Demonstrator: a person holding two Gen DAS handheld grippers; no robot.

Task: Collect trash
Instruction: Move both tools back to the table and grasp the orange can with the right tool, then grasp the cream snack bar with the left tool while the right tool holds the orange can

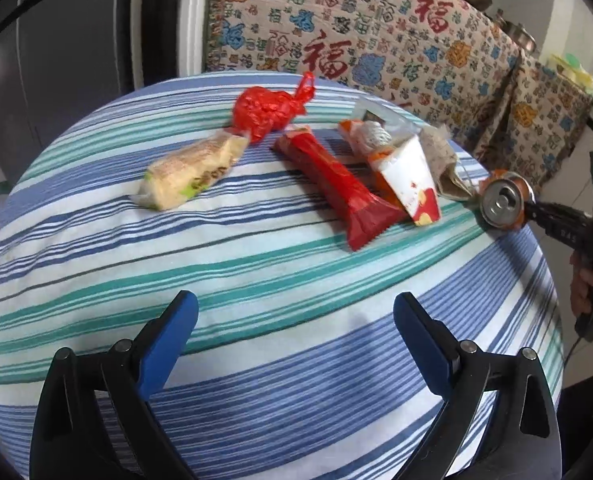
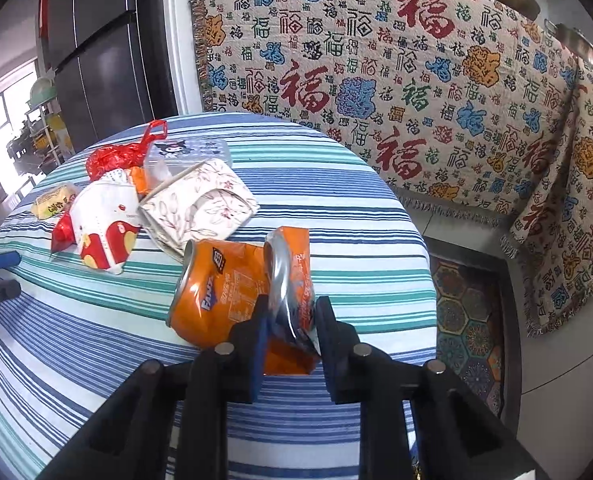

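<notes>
Left wrist view: left hand-held gripper (image 1: 295,312) spread wide, nothing between its blue pads, hovering over the near part of the striped desk (image 1: 256,360). Trash lies in a row further back: pale snack bag (image 1: 192,172), knotted red plastic bag (image 1: 270,110), long red wrapper (image 1: 336,184), white-and-red carton (image 1: 408,176). Wrapper's long axis runs from far-left to near-right, flared end nearest. At the desk's right edge, crushed orange can (image 1: 502,202) shows its silver top toward this camera, held by the right hand-held gripper.

Right wrist view: right hand-held gripper (image 2: 290,316) closed down on the folded end of the crushed orange can (image 2: 224,288). Can is bent in the middle; main body points away to the left, lying on the cloth near the desk's right edge. Floral paper box (image 2: 200,208) just beyond.

Judgement: can light, thin-walled, slick, with sharp creases; the flattened fold gives the firmest purchase. Wrappers soft, crinkly; pinch mid-length.
</notes>
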